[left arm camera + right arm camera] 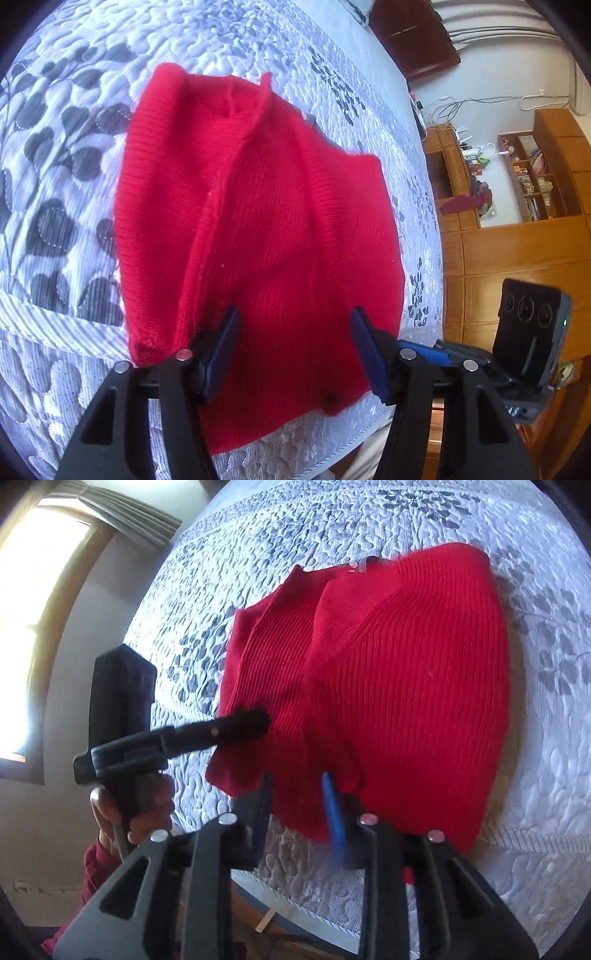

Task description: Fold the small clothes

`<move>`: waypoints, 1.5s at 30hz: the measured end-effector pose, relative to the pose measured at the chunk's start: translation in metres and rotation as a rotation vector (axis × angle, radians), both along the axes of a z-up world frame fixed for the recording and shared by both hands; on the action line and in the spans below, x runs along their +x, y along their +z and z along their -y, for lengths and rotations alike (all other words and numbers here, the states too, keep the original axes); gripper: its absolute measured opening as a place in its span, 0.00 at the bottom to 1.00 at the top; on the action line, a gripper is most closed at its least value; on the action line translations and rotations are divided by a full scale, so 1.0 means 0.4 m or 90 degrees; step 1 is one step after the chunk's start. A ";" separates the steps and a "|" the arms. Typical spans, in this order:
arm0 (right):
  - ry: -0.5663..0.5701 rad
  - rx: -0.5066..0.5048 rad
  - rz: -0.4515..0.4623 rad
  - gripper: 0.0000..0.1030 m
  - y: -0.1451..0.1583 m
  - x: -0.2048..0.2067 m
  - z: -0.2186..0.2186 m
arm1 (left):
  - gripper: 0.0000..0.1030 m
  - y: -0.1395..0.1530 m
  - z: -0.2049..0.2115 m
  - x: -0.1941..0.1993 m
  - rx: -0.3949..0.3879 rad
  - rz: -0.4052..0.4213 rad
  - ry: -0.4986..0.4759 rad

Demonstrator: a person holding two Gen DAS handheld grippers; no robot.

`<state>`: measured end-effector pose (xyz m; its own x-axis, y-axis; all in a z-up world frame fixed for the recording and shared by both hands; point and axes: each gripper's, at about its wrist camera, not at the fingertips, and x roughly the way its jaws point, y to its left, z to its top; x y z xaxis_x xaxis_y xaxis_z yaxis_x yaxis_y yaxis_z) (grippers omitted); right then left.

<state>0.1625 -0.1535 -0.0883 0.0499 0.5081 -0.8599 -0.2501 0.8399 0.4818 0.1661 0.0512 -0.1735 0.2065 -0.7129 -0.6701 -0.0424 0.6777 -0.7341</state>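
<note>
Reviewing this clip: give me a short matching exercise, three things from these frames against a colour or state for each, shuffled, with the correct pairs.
Things
1. red knit garment
2. bedspread
3. left gripper

Descriptions
A. white quilting with grey leaf print
B. jaws apart, blue pads either side of red fabric
C. lying partly folded on the bed

Pairs: 1-C, 2-A, 3-B

The right gripper also has its jaws apart at the garment's near edge.
</note>
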 end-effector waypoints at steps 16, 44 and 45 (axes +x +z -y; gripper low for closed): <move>0.144 -0.097 0.113 0.71 -0.023 -0.158 -0.081 | 0.61 0.037 0.012 0.017 0.079 -0.045 0.008; 0.020 0.089 0.061 0.11 -0.017 -0.092 0.110 | 0.72 0.035 0.141 0.085 0.020 -0.133 0.003; 0.020 0.092 0.063 0.11 -0.015 -0.093 0.109 | 0.72 0.031 0.150 0.092 0.011 -0.136 0.001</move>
<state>0.1252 -0.1969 -0.0942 0.1127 0.6289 -0.7692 -0.3275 0.7544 0.5688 0.2030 -0.0090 -0.1612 0.0591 -0.7007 -0.7110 -0.1973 0.6900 -0.6964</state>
